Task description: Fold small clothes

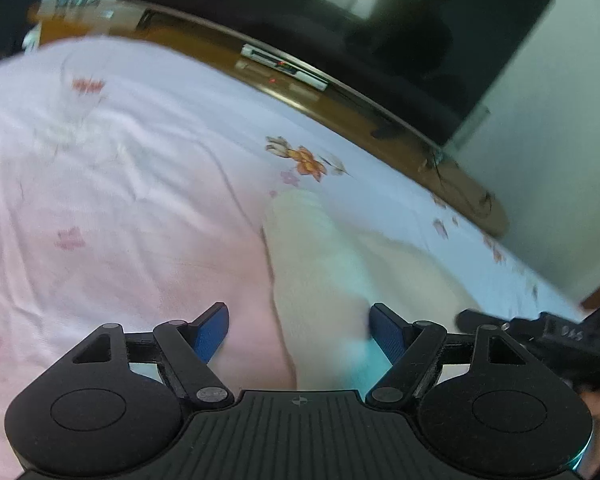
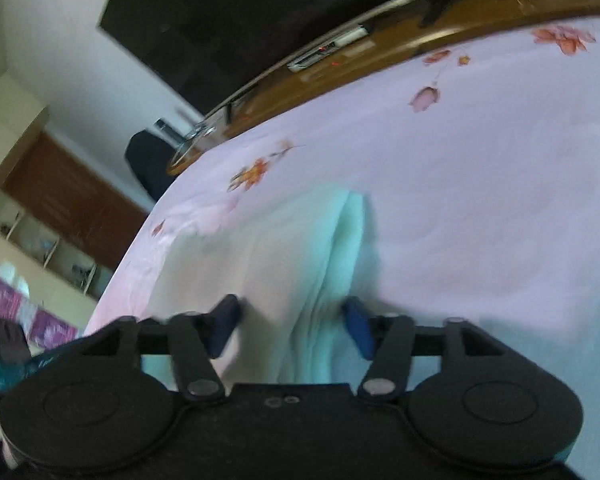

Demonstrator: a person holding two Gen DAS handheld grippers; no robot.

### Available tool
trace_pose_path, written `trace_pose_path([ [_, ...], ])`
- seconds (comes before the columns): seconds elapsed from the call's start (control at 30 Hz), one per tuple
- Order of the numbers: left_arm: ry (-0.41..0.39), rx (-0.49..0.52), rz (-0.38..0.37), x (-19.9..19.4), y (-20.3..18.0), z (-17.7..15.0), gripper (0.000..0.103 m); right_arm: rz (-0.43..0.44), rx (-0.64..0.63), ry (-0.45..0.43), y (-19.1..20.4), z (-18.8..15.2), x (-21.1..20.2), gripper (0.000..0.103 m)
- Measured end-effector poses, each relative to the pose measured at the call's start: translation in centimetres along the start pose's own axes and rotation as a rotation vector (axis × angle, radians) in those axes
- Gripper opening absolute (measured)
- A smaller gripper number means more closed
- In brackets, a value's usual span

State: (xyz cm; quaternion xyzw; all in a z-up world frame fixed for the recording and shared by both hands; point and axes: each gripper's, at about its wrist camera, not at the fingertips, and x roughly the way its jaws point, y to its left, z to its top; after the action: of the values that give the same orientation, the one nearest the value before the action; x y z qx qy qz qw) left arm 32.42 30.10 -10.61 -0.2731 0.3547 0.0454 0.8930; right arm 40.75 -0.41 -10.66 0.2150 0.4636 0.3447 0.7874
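On a bed (image 1: 120, 168) with a pink floral sheet, the left hand-held gripper (image 1: 298, 330) hovered with jaws apart over a pale cream-and-mint garment (image 1: 320, 264), and the right hand-held gripper (image 2: 292, 326), also apart, straddled its bunched edge, seemingly ready to pinch and fold.

- The garment (image 1: 320, 264) lies on the bed sheet (image 1: 120, 180), just ahead of my left gripper (image 1: 298, 334), its near end between my spread fingers.
- In the right wrist view, the garment (image 2: 300, 264) sits between my right gripper (image 2: 290, 330) fingers too.
- The wooden ledge (image 1: 340, 120) runs behind the garment, past the sheet's far edge.
- The television (image 1: 340, 28) stands behind that ledge.
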Motion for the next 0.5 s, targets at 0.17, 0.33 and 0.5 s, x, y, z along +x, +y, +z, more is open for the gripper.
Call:
trace_pose_path([
  [0.17, -0.038, 0.027, 0.009, 2.0, -0.2, 0.0, 0.077, 0.111, 0.008, 0.021, -1.1, 1.1, 1.6, 0.028],
  [0.33, -0.065, 0.215, 0.107, 3.8, -3.1, 0.3, 0.077, 0.030, -0.343, -0.132, 1.6, -0.4, -1.6, 0.019],
  [0.5, -0.045, 0.263, 0.180, 4.5, -4.1, 0.8, 0.090, -0.067, -0.249, -0.065, -0.6, 1.1, -0.6, 0.030],
])
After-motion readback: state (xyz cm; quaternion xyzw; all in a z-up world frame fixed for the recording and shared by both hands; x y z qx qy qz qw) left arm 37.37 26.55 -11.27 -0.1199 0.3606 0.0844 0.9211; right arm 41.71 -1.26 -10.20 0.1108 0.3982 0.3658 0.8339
